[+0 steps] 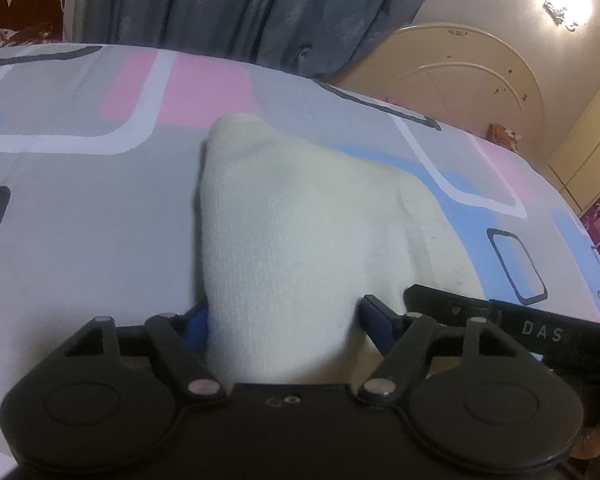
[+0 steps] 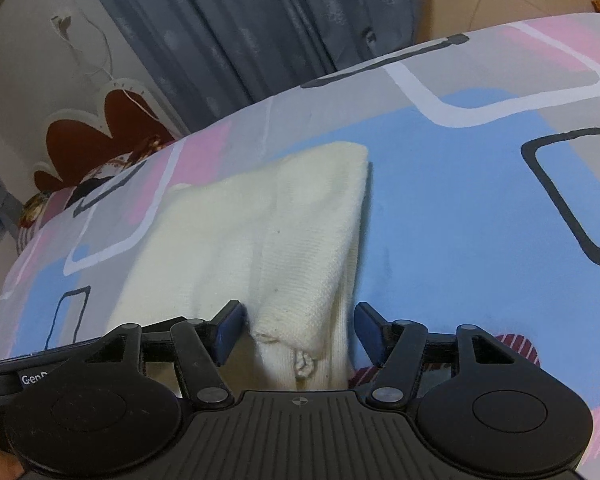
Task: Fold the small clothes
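Observation:
A small cream-white knitted garment [image 1: 296, 220] lies on the patterned bed sheet [image 1: 80, 220]. In the left wrist view its near end sits between the two blue-padded fingers of my left gripper [image 1: 284, 324], which stand wide apart around it. In the right wrist view the same garment [image 2: 268, 232] lies folded, with its near hem and a frayed bit between the fingers of my right gripper [image 2: 298, 332]. Those fingers are open and do not touch the cloth. The right gripper's body [image 1: 512, 324] shows at the right of the left wrist view.
The bed sheet [image 2: 460, 200] is grey with pink, blue and white rectangles. Grey-blue curtains [image 1: 240, 8] hang behind the bed. A cream headboard [image 1: 460, 76] stands at the far right. A striped maroon cloth [image 2: 516, 344] lies by the right gripper.

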Available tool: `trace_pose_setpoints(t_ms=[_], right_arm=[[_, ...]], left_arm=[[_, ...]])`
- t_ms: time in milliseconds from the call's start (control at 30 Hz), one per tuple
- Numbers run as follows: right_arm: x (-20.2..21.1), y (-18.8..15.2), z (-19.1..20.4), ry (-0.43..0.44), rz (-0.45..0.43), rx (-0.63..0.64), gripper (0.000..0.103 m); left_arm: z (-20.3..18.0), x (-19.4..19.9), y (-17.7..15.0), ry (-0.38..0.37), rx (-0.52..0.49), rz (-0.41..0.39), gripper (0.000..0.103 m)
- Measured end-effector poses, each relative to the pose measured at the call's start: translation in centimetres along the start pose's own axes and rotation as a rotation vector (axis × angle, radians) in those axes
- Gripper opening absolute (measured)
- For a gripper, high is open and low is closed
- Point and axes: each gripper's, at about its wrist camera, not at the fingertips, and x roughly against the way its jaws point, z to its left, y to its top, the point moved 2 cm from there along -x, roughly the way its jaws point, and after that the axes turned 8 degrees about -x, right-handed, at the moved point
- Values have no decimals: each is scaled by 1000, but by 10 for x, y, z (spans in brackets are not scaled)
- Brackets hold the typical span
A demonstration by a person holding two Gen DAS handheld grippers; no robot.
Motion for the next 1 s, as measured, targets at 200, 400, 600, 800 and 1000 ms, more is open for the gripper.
trace_pose_setpoints(t_ms=[200, 400, 600, 800, 1000], right_arm=[[1, 0, 2, 19, 5, -12, 44], [5, -3, 8, 8, -17, -7, 35], [15, -3, 17, 12, -47, -2, 31], [28, 0, 27, 38, -66, 0, 30], [38, -5, 58, 77, -72, 28, 30]], left_arm=[[-3, 5, 0, -3, -19, -20, 55], [-4, 9, 0, -15, -23, -32, 46], [-12, 22, 3, -10, -56, -75, 40], [-12, 43, 11, -37, -63, -113, 39], [3, 77, 16, -28, -68, -149, 39]])
